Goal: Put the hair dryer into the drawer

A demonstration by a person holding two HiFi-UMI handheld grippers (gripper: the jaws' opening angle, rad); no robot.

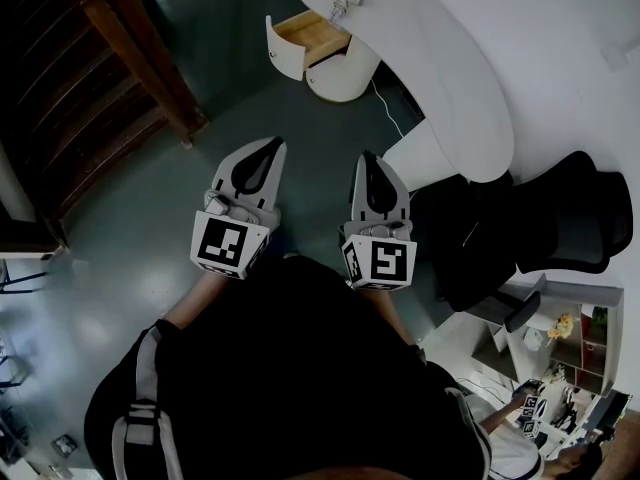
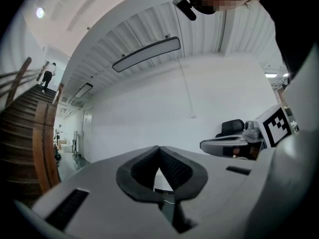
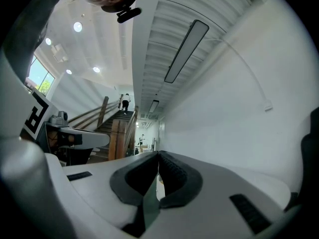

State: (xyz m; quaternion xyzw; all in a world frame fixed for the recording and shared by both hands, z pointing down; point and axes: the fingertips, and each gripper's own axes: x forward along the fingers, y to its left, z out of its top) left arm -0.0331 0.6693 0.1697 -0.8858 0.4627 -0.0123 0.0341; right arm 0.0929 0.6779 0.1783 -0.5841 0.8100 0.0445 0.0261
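we see a small pale object, likely the hair dryer [image 1: 346,1], lying at the edge of a curved white desk [image 1: 440,78]; just below it a wooden drawer [image 1: 310,36] stands pulled open; a thin cord [image 1: 385,103] trails down beside the desk; well apart from these, the left gripper [image 1: 272,146] and right gripper [image 1: 369,158] are held level, both with jaws closed and empty; we judge a nudge from closed jaws could knock the dryer off the edge; the cord could snag or hang outside the drawer.
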